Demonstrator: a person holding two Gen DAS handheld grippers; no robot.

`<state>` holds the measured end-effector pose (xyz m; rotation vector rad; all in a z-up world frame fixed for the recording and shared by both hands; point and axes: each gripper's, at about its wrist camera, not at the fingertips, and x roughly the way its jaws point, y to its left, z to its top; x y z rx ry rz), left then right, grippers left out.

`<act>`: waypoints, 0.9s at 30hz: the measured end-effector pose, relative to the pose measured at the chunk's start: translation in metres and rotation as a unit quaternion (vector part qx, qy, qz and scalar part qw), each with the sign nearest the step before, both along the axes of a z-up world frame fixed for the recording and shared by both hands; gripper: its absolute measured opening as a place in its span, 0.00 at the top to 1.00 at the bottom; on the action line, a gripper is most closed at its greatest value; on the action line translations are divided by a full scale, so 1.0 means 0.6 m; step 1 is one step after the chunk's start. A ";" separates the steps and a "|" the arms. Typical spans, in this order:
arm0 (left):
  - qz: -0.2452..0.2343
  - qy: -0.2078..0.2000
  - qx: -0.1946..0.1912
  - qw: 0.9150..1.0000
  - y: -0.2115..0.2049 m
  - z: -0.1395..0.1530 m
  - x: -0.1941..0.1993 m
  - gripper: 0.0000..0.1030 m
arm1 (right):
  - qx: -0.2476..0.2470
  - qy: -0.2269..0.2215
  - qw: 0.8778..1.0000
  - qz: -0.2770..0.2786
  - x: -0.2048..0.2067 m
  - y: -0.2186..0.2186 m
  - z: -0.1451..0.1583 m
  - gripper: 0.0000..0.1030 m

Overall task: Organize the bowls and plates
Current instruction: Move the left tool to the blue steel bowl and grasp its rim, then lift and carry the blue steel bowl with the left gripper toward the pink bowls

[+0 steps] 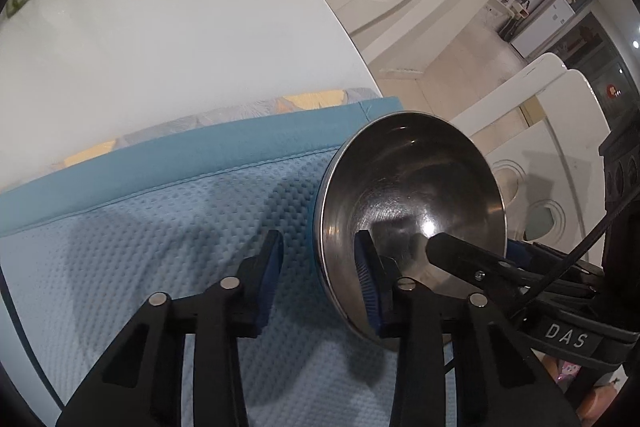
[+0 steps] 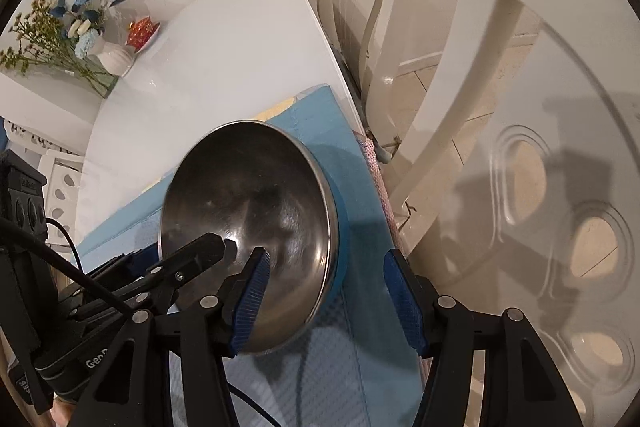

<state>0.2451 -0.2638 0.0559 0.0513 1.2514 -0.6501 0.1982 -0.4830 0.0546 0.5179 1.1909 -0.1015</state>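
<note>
Both my grippers, left and right, straddle opposite rims of the steel bowl, frame centre-right, on the blue mat; jaws apart. Step: grasping. Next: close both, lift level.

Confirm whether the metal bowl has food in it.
No, the metal bowl shows only bare shiny steel inside.

Shiny silver steel bowl, pale blue waffle-textured cloth, glossy white table
</note>
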 end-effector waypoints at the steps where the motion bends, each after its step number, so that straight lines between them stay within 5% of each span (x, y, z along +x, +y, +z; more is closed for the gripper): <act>1: -0.002 0.001 -0.002 1.000 -0.001 -0.002 0.000 0.74 | -0.002 -0.001 1.000 0.002 0.003 0.001 -0.002 0.52; 6: -0.007 -0.003 -0.001 1.000 -0.009 -0.007 -0.002 0.86 | -0.010 0.001 1.000 0.006 0.005 0.006 -0.016 0.80; 14: -0.007 -0.032 -0.002 0.999 0.011 0.046 -0.039 0.86 | -0.028 -0.008 0.999 0.018 -0.014 0.022 0.020 0.81; 27: 0.019 -0.091 -0.049 0.994 0.124 0.198 -0.176 0.86 | -0.026 -0.055 0.995 0.076 -0.147 0.116 0.174 0.80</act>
